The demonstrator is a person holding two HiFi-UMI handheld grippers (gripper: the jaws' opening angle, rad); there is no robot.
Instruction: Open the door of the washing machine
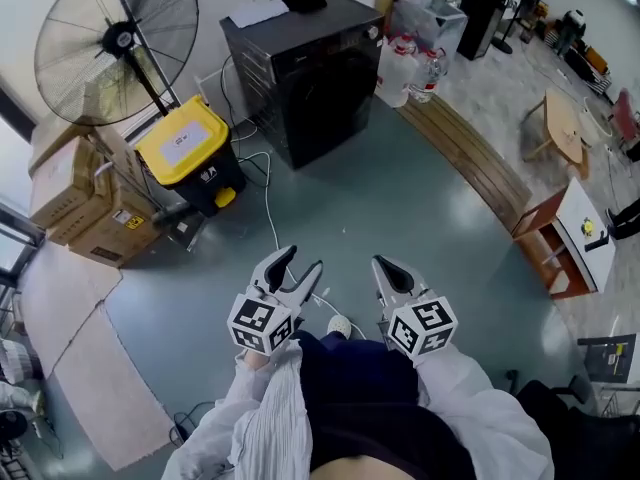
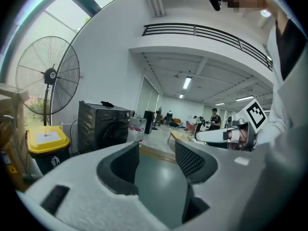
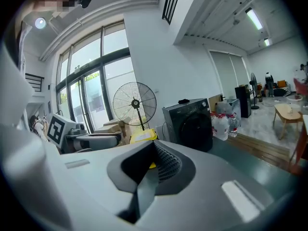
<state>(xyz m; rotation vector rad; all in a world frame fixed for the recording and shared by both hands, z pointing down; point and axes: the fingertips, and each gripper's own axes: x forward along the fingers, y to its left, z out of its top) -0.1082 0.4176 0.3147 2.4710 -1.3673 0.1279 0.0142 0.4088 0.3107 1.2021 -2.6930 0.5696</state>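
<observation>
The dark grey washing machine [image 1: 310,78] stands across the floor by the far wall, its round front door [image 1: 335,98] closed. It also shows in the left gripper view [image 2: 103,124] and the right gripper view [image 3: 190,121]. Both grippers are held close to the person's body, well short of the machine, and point towards it. My left gripper [image 1: 298,268] is open, with nothing between its jaws [image 2: 156,150]. My right gripper [image 1: 390,266] has its pads meeting at the tips [image 3: 153,146] and holds nothing.
A tall floor fan [image 1: 115,38], a black bin with a yellow lid [image 1: 190,153] and cardboard boxes [image 1: 80,193] stand left of the machine. Water bottles [image 1: 405,68] sit at its right. A white cable [image 1: 270,208] crosses the floor. A wooden strip [image 1: 470,153] and a small cabinet [image 1: 565,238] are at the right.
</observation>
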